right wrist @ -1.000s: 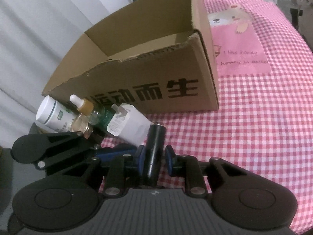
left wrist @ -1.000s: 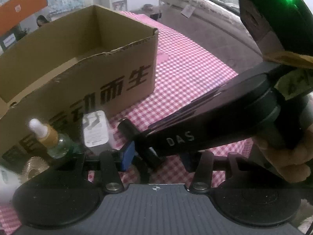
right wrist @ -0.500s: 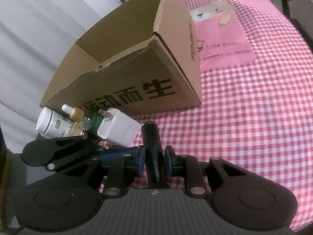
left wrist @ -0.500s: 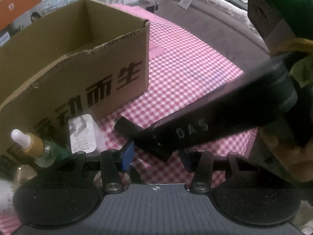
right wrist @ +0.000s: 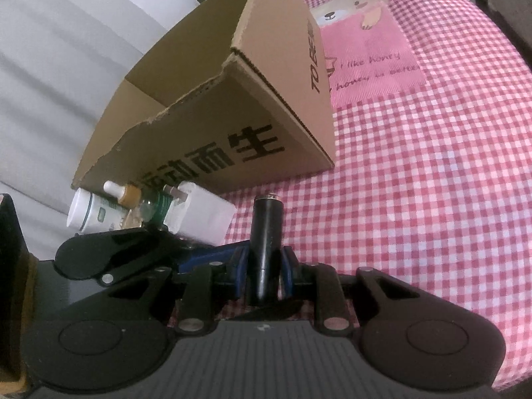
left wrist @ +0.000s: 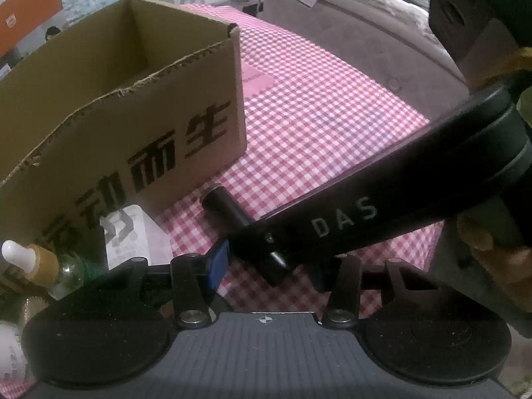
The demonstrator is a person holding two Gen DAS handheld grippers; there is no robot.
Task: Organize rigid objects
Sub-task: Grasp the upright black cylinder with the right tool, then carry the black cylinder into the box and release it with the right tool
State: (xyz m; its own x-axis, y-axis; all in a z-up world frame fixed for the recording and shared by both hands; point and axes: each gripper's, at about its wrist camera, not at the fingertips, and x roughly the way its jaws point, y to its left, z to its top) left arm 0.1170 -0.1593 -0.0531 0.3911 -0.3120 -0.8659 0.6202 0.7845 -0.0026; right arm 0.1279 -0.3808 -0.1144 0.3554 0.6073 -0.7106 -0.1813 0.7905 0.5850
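Observation:
A black cylinder (right wrist: pixel 266 232) stands up between the blue pads of my right gripper (right wrist: pixel 266 262), which is shut on it. In the left wrist view the same cylinder (left wrist: pixel 229 212) crosses slantwise, held by the right gripper's black finger marked DAS (left wrist: pixel 345 222). Its lower end lies between the fingers of my left gripper (left wrist: pixel 266 266), whose jaws stand wider than the cylinder, with a gap at the right pad. An open cardboard box (left wrist: pixel 149 126) with black lettering sits just beyond on the table.
A white charger (right wrist: pixel 199 216), a dropper bottle (right wrist: pixel 129 194) and a white bottle (right wrist: pixel 89 212) lie against the box's (right wrist: pixel 232 133) front at the left. The pink checked tablecloth (right wrist: pixel 415 199) spreads to the right. A grey sofa (left wrist: pixel 349 16) lies beyond the table edge.
Both grippers have shifted a little lower and the right one has rolled, so the box shows more of its corner. The cylinder's end has come in between the left fingers.

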